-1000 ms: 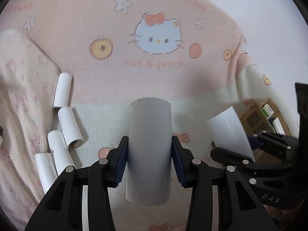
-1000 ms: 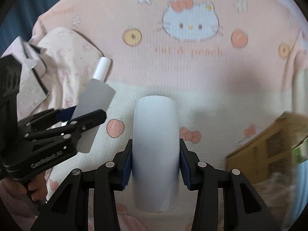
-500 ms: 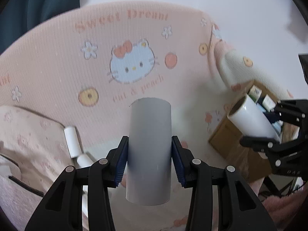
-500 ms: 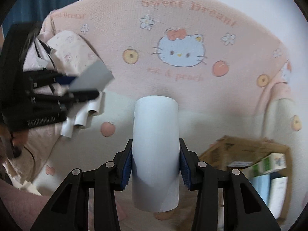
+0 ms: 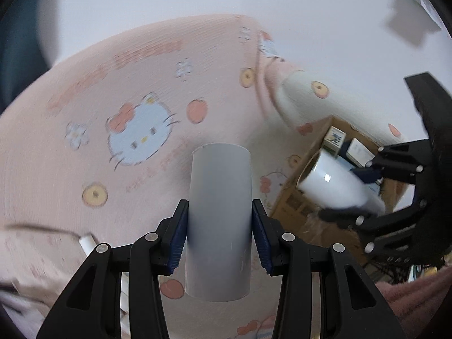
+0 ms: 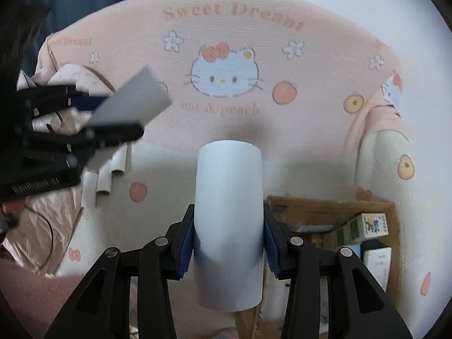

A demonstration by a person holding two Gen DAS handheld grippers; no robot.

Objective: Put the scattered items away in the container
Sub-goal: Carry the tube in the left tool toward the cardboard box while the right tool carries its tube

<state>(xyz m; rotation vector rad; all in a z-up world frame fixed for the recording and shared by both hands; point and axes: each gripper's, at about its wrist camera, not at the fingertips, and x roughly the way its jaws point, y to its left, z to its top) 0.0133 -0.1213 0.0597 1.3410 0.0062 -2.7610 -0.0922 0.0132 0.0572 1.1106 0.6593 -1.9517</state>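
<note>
My left gripper [image 5: 219,223] is shut on a grey tube [image 5: 220,186], which stands upright between the blue pads. My right gripper [image 6: 228,234] is shut on a white roll [image 6: 228,197]. Both are held above a pink cartoon-cat blanket [image 6: 226,28]. In the left wrist view the right gripper [image 5: 353,195] and its white roll [image 5: 330,186] hang over an open cardboard box [image 5: 291,200]. In the right wrist view the left gripper [image 6: 113,113] carries its grey tube [image 6: 132,99] at the left. Several loose white tubes [image 6: 110,172] lie on the blanket below it.
The cardboard box [image 6: 325,206] sits at the lower right beside the bed and holds small cartons [image 6: 367,226]. A crumpled pale cloth [image 6: 42,212] lies at the left edge. One loose tube end [image 5: 87,243] shows low on the left. A white wall rises behind the blanket.
Both grippers have risen with their tubes still clamped. The left one has rolled, tilting its view. The box has come fully into sight and the loose tubes have dropped toward the lower left.
</note>
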